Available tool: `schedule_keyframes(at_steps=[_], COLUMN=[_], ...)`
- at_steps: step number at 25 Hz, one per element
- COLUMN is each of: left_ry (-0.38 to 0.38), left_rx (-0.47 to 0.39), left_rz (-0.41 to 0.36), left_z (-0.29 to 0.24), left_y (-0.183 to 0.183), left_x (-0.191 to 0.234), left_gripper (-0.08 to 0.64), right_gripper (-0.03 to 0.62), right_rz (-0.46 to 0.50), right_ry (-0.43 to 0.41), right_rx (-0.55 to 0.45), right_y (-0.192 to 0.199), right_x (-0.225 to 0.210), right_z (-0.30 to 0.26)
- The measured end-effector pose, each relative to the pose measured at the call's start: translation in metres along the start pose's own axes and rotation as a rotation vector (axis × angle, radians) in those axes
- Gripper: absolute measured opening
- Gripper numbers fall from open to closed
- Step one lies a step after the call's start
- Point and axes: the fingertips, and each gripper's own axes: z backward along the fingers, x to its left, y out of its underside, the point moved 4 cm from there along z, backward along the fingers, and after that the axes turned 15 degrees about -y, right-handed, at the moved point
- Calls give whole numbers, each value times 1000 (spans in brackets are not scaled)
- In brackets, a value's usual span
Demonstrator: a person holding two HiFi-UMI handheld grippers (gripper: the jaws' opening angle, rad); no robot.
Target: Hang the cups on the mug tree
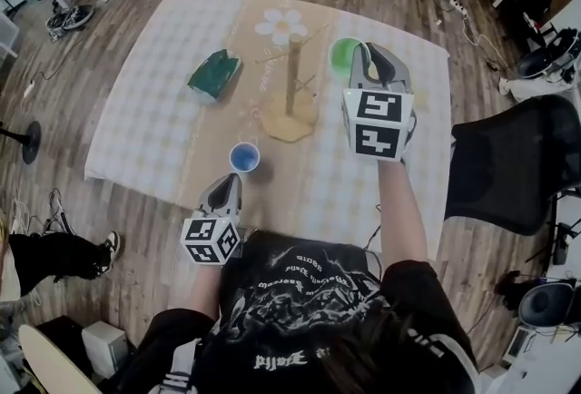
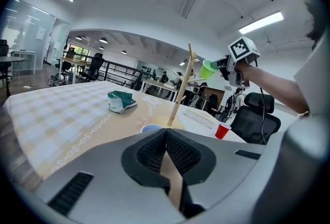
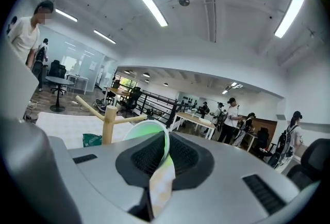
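A wooden mug tree (image 1: 291, 79) stands in the middle of the checked tablecloth (image 1: 145, 129). My right gripper (image 1: 368, 61) is lifted just right of the tree and is shut on the rim of a light green cup (image 1: 344, 54). In the right gripper view that green cup (image 3: 149, 132) sits between the jaws, with the tree's top pegs (image 3: 108, 117) to the left. A blue cup (image 1: 244, 157) stands upright on the table in front of the tree. A dark green cup (image 1: 214, 74) lies on its side at the left. My left gripper (image 1: 225, 192) is shut and empty, just behind the blue cup (image 2: 151, 128).
A white flower shape (image 1: 280, 25) lies on the cloth behind the tree. A black office chair (image 1: 517, 165) stands close to the table's right edge. A red cup (image 2: 222, 130) shows beyond the table in the left gripper view. A person's leg (image 1: 54, 251) is on the floor at the left.
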Motion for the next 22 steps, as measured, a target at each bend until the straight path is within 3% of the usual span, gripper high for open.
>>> schedule_keyframes(at_steps=[11, 22], left_ry=[-21, -7], left_rx=[20, 31], left_rz=[-6, -18], left_z=[3, 2], left_y=[4, 5], left_x=[6, 4], left_gripper=[20, 20], right_gripper=[37, 37], right_rz=[106, 307], right_ry=[52, 86], right_rx=[42, 34], right_y=[-13, -25], right_x=[-9, 5], right_z=[-35, -44])
